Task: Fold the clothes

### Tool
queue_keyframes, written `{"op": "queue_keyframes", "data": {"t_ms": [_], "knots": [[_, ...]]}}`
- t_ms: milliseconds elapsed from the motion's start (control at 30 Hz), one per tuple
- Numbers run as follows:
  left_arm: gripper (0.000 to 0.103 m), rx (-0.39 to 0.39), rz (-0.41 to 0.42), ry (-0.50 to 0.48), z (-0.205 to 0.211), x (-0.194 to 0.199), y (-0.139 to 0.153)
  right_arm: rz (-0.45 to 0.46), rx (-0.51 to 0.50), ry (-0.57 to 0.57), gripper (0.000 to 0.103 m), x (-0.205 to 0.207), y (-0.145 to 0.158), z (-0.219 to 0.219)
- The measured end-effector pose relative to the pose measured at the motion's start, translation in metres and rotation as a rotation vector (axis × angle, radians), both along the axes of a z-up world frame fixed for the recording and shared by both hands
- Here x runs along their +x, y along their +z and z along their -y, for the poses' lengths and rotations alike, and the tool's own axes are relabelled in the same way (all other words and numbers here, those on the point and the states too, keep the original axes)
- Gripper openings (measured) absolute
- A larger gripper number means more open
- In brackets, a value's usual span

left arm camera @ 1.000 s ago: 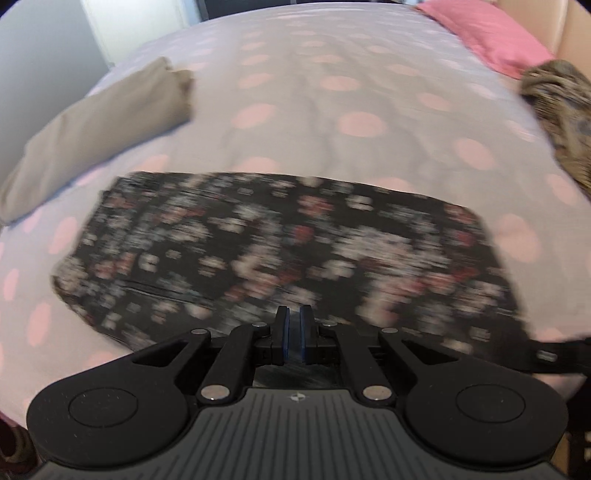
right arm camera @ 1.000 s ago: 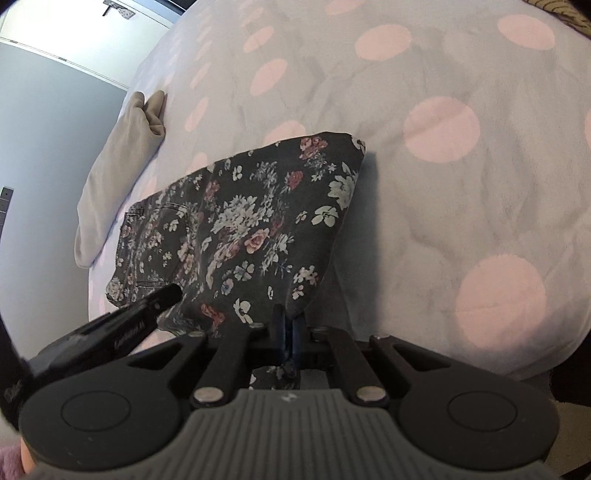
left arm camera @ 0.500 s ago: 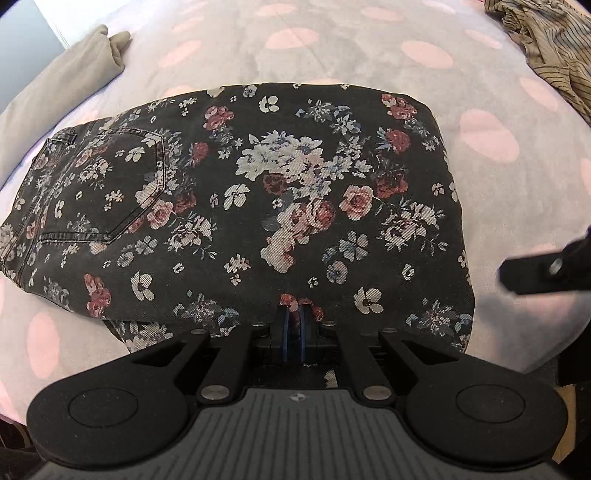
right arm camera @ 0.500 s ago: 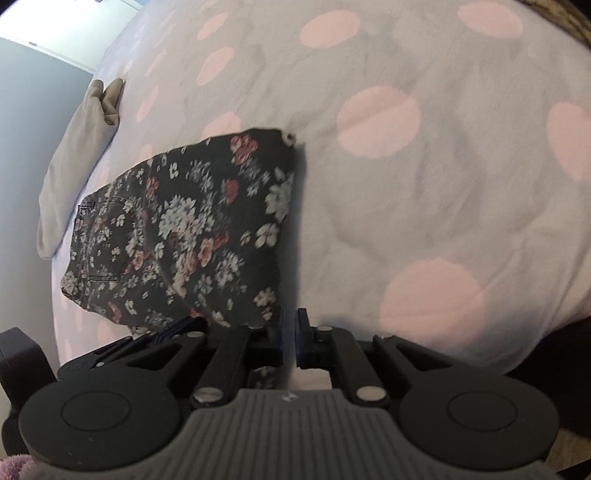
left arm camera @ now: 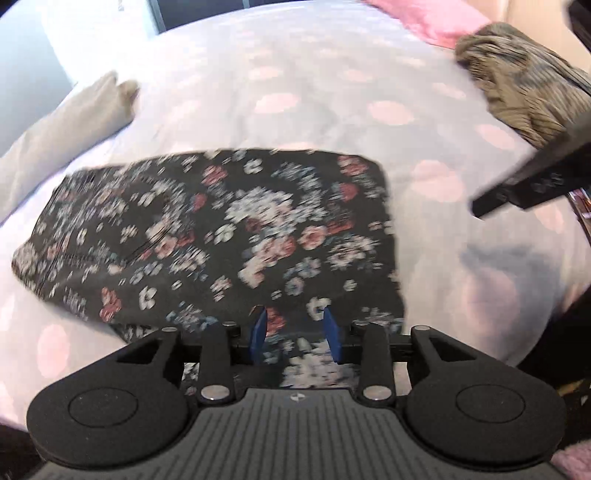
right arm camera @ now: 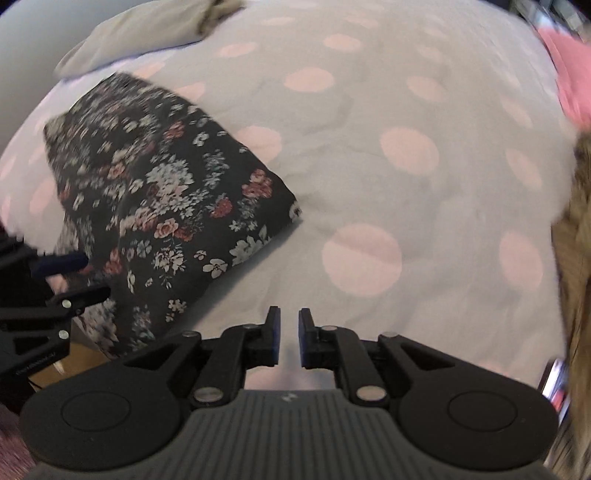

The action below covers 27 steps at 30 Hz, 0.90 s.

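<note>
Black floral jeans [left arm camera: 229, 229] lie folded in a flat block on the dotted bedspread [left arm camera: 314, 74]. My left gripper [left arm camera: 294, 332] hovers over their near edge. Its jaws are opening, and the blue pads stand apart with the cloth lying loose beneath them. In the right wrist view the jeans [right arm camera: 166, 177] sit to the left. My right gripper [right arm camera: 289, 334] is over bare bedspread [right arm camera: 369, 147] beside them, its jaws opening with nothing between. The left gripper [right arm camera: 92, 277] shows at the left edge there. One right gripper finger [left arm camera: 524, 184] reaches in from the right.
A folded beige garment [left arm camera: 66, 129] lies at the far left of the bed. A crumpled olive striped garment [left arm camera: 517, 92] sits at the far right, with a pink pillow [left arm camera: 436, 18] behind it. The bed's front edge is just below both grippers.
Both grippers were shut on the near edge of the jeans and have since let go, jaws parting. The right gripper rolled and drew off to the right of the jeans.
</note>
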<state>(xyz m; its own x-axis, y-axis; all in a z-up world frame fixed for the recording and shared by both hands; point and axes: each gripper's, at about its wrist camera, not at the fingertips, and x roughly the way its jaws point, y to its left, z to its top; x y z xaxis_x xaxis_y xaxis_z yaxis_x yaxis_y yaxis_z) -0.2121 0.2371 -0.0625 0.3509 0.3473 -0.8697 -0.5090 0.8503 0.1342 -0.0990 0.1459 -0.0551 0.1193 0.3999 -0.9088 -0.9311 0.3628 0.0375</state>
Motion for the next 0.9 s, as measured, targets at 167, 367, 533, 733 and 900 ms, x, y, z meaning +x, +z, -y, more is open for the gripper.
{"op": "queue_keyframes", "data": {"t_ms": [167, 367, 533, 733, 900], "knots": [[0.032, 0.013, -0.079, -0.076, 0.022, 0.024, -0.013, 0.201, 0.034, 0.244, 0.036, -0.019, 0.004, -0.006], [0.032, -0.057, -0.151, -0.015, 0.022, 0.041, -0.025, 0.379, 0.013, 0.525, 0.039, -0.03, -0.007, -0.009], [0.037, -0.007, -0.215, 0.02, 0.027, 0.054, -0.038, 0.403, -0.005, 0.612, 0.04, -0.022, -0.018, -0.015], [0.044, 0.099, -0.275, 0.013, 0.034, 0.063, -0.049, 0.487, 0.021, 0.805, 0.046, -0.025, -0.031, -0.016], [0.04, 0.227, -0.335, -0.075, 0.057, 0.073, -0.055, 0.585, 0.006, 1.0, 0.047, -0.033, -0.05, -0.017]]}}
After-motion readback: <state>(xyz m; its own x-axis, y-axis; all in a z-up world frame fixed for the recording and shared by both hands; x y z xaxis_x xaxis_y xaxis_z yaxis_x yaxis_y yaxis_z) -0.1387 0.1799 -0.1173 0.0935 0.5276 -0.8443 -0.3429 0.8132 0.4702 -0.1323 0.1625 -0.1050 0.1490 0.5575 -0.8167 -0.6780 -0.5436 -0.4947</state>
